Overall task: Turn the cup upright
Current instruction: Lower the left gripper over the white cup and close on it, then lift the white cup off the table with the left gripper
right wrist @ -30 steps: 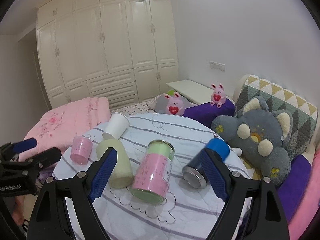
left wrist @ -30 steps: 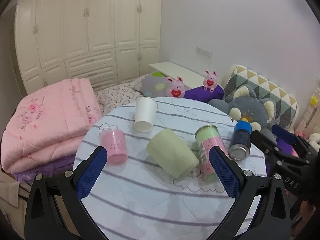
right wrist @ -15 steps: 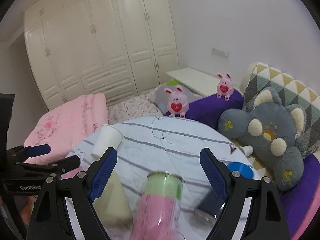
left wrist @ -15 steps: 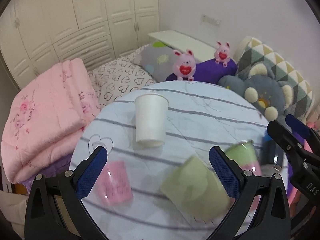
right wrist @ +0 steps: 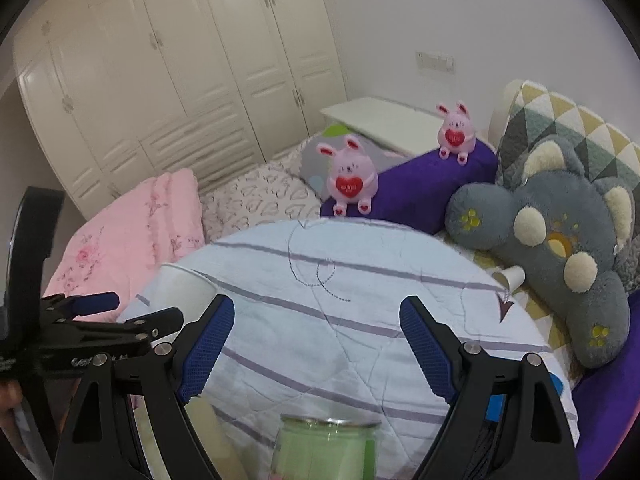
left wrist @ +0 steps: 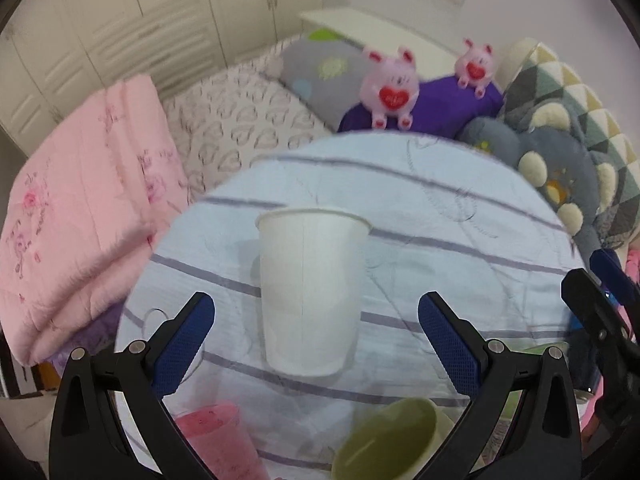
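Observation:
A white paper cup (left wrist: 310, 292) lies on its side on the round striped table (left wrist: 440, 216), its base toward me and its rim pointing away. My left gripper (left wrist: 316, 334) is open, its blue pads either side of the cup's base end and apart from it. The cup's rim also shows in the right wrist view (right wrist: 184, 288), behind the left gripper. My right gripper (right wrist: 316, 340) is open and empty above the table's middle. It appears at the right edge of the left wrist view (left wrist: 600, 304).
A pink cup (left wrist: 216, 444) and a pale green cup (left wrist: 388, 440) lie near the table's front. A green-and-pink can (right wrist: 326, 450) lies below my right gripper. A folded pink quilt (left wrist: 80, 208), plush bunnies (left wrist: 390, 88) and a grey pillow (right wrist: 552, 240) ring the table.
Both grippers have moved forward over the table. The white cup has grown and now sits between my left pads. The other cups and the can have slid to the bottom edges of the views.

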`<action>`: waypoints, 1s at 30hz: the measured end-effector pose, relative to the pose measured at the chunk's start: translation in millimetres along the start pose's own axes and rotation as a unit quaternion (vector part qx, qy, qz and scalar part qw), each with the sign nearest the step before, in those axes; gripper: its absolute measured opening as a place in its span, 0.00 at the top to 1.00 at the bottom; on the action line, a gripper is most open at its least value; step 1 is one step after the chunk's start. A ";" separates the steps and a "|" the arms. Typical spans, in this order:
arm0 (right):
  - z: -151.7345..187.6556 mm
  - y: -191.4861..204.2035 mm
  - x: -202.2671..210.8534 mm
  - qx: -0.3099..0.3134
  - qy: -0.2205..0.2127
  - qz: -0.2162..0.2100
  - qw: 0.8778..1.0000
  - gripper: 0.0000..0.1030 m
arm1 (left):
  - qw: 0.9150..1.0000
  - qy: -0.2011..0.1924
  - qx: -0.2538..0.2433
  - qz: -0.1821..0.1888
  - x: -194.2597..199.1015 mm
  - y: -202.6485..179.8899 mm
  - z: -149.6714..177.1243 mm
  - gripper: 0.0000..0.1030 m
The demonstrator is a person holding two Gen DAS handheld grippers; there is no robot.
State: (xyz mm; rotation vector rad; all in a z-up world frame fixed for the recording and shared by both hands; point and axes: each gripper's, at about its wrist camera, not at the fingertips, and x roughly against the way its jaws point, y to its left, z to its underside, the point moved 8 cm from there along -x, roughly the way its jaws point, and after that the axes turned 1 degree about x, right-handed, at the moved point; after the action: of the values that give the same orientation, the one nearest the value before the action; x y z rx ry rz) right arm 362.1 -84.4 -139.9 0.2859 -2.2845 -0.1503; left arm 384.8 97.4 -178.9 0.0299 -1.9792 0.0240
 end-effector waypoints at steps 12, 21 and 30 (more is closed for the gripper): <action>2.1 -4.6 -25.8 -0.016 0.034 -0.010 0.999 0.16 | 0.996 0.086 0.009 -0.009 -53.5 -3.1 9.6 0.38; 3.3 -6.8 -25.4 -0.024 0.039 -0.011 0.999 0.16 | 1.000 0.019 -0.005 -0.012 -18.5 -5.7 -0.9 0.41; 0.9 0.0 9.8 -0.016 0.020 -0.019 0.999 0.16 | 0.999 -0.033 -0.020 -0.016 48.3 -15.3 8.5 0.41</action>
State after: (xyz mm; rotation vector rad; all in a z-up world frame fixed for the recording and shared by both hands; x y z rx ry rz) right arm 355.1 -86.8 -133.5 0.3126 -2.2360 -0.1989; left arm 358.4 81.4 -137.9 0.0356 -2.0453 -0.0384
